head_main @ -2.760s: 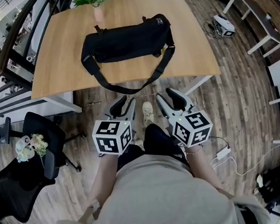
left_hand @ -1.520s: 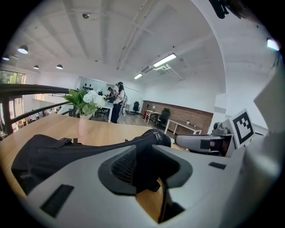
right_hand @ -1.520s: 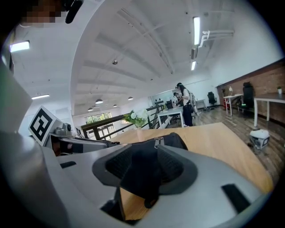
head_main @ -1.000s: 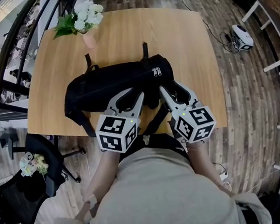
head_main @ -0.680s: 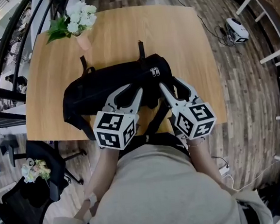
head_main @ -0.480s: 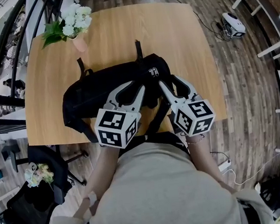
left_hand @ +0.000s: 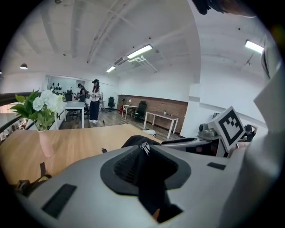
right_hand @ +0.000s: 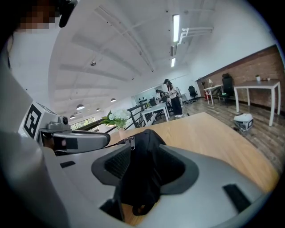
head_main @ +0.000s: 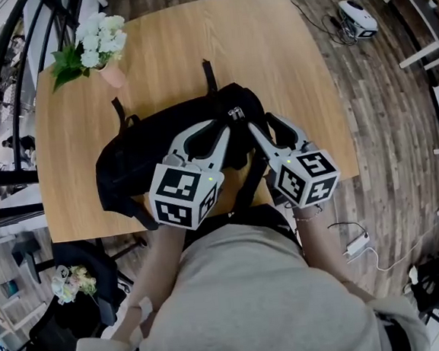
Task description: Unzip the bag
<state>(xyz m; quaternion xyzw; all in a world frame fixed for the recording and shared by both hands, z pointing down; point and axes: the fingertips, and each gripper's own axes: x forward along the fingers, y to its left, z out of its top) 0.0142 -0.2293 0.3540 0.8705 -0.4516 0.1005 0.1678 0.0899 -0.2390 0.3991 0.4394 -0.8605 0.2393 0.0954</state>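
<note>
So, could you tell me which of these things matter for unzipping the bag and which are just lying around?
For the job: black bag, zipper pulls.
Lying about: vase of flowers, office chair, white device on the floor.

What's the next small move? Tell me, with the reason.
Probably ease the right gripper onto the zipper pull and close: its jaws, just opened wider, straddle the bag end loosely, while the left gripper, just closing, pinches the fabric.
</note>
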